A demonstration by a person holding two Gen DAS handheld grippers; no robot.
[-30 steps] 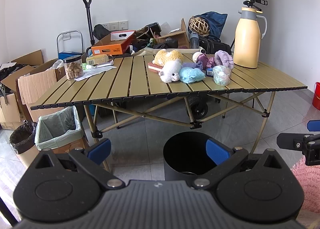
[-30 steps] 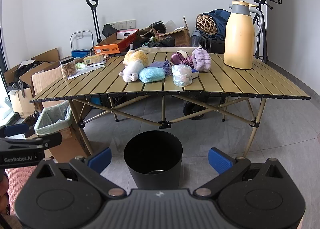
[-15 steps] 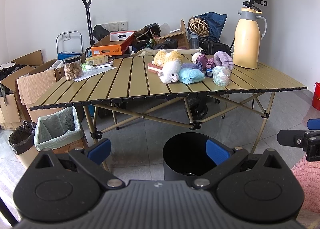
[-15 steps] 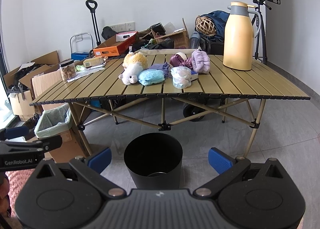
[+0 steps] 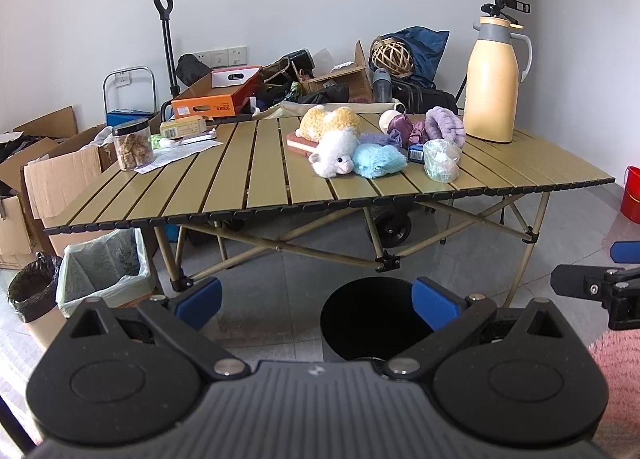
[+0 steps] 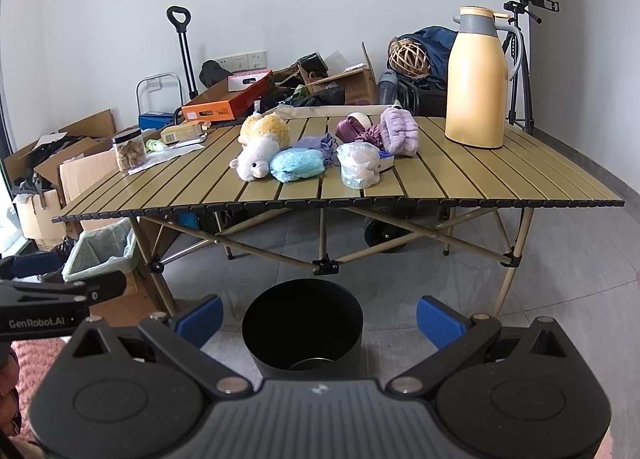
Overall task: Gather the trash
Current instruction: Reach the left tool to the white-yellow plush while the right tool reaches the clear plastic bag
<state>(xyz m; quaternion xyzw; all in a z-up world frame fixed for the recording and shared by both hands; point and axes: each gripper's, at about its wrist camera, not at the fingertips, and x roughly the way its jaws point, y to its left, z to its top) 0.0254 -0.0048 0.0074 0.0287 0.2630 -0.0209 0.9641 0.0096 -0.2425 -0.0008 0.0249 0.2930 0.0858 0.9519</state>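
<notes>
Both the left gripper (image 5: 316,297) and the right gripper (image 6: 318,313) are wide and empty above the black bin (image 6: 303,326), while the crumpled plastic wrap (image 6: 358,164) lies on the table (image 6: 500,179) touching the soft toys (image 6: 296,164), so a careless grasp could take a toy instead.

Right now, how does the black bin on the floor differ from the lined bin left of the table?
The black bin is round, dark and shows no liner; the lined bin looks boxy, with a pale green bag folded over its rim. The black bin stands in the open before the table; the lined bin sits beside the table's left leg. Both stand upright with open tops.
</notes>
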